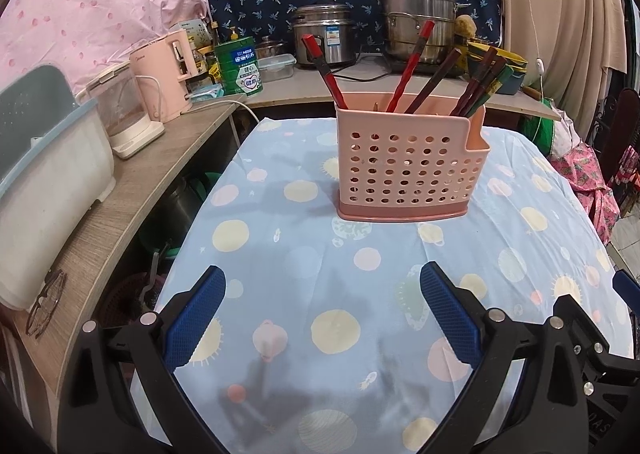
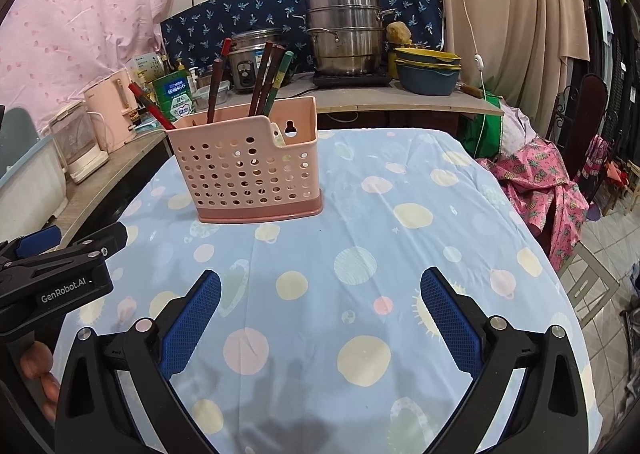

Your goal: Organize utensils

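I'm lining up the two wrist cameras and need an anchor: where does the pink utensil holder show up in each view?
Left wrist: the pink utensil holder stands upper centre, slightly right, on the spotted tablecloth.
Right wrist: the holder stands upper left of centre, on the same cloth.
Shared landmark: the tall steel steamer pot on the counter behind it.

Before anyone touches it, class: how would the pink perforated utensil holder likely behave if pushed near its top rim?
The utensil holder looks like thin plastic, so probably light. Tall and narrow, with chopsticks leaning above the rim, it may tip rather than slide. The tablecloth might bunch under its base.
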A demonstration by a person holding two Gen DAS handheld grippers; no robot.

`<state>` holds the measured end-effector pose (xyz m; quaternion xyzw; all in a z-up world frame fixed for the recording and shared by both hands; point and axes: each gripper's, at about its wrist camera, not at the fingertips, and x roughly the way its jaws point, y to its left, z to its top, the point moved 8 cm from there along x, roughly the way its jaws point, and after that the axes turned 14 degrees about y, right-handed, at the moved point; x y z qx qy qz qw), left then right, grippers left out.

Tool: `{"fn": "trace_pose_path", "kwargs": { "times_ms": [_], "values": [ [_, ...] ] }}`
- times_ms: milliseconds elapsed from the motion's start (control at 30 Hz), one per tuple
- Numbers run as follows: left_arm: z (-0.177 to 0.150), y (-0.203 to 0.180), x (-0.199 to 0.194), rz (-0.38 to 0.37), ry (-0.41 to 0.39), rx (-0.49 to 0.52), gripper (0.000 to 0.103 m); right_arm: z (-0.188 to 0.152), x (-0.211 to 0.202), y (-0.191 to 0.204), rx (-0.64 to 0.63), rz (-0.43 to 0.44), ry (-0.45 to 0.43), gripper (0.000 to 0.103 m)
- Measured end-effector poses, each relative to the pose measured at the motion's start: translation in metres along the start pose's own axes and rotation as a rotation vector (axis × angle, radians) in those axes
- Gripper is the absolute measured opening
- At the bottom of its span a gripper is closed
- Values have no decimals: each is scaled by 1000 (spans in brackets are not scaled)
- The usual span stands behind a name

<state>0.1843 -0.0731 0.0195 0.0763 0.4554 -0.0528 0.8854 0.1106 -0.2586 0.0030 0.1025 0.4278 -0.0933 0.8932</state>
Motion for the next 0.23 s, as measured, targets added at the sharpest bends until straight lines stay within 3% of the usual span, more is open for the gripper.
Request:
{"fn": "trace_pose_path", "kwargs": {
  "times_ms": [233],
  "values": [
    [-4, 4, 7, 0, 0, -1, 94, -3, 6, -3, 8, -20, 6, 96]
  ]
}}
